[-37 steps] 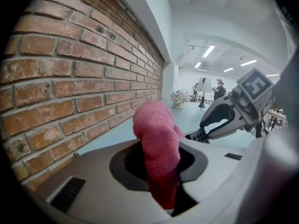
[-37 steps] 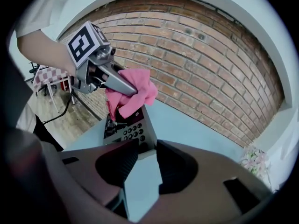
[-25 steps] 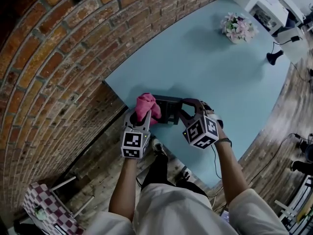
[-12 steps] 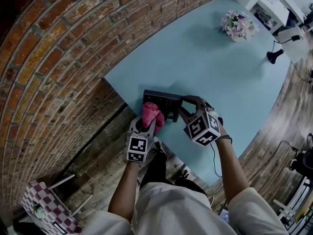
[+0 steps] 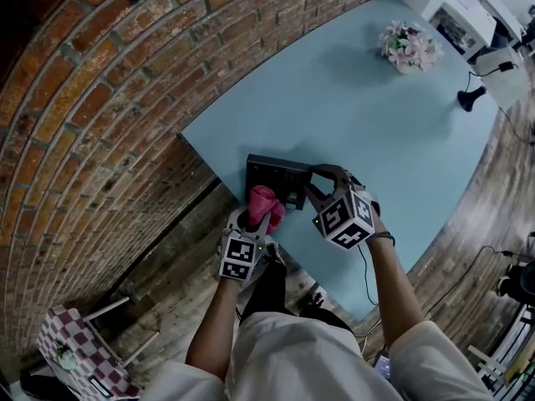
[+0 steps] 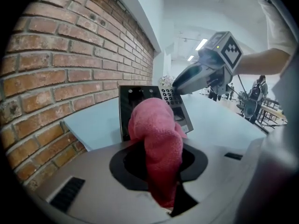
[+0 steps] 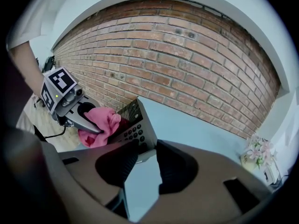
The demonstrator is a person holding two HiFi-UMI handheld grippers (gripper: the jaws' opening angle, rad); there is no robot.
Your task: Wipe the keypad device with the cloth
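We find the device (image 5: 276, 175) at the near left corner of the blue surface (image 5: 359, 115), propped up with its keypad face tilted toward the person.

Left hand-held gripper (image 5: 255, 220): its jaws are closed on the pink cloth (image 5: 266, 203), which bunches out past the jaw tips. The cloth sits at 7 o'clock of the device. In the right gripper view it appears to touch the device's left front edge.

Right hand-held gripper (image 7: 147, 160): it sits at 4 o'clock of the device. Its jaws stand wide, one in front of the keypad and one behind it, and are set on the device's lower right corner. We read this as a grip on the device.

Containers:
- A pot (image 5: 407, 57) stands on the surface at 1 o'clock of the device, well apart from it. It holds pale pink flowers (image 5: 405, 40).
- A checked box (image 5: 79, 349) stands on the floor at 7 o'clock of the person. We cannot tell what it holds.

A brick wall (image 5: 100, 98) runs along the surface's 9 o'clock side.
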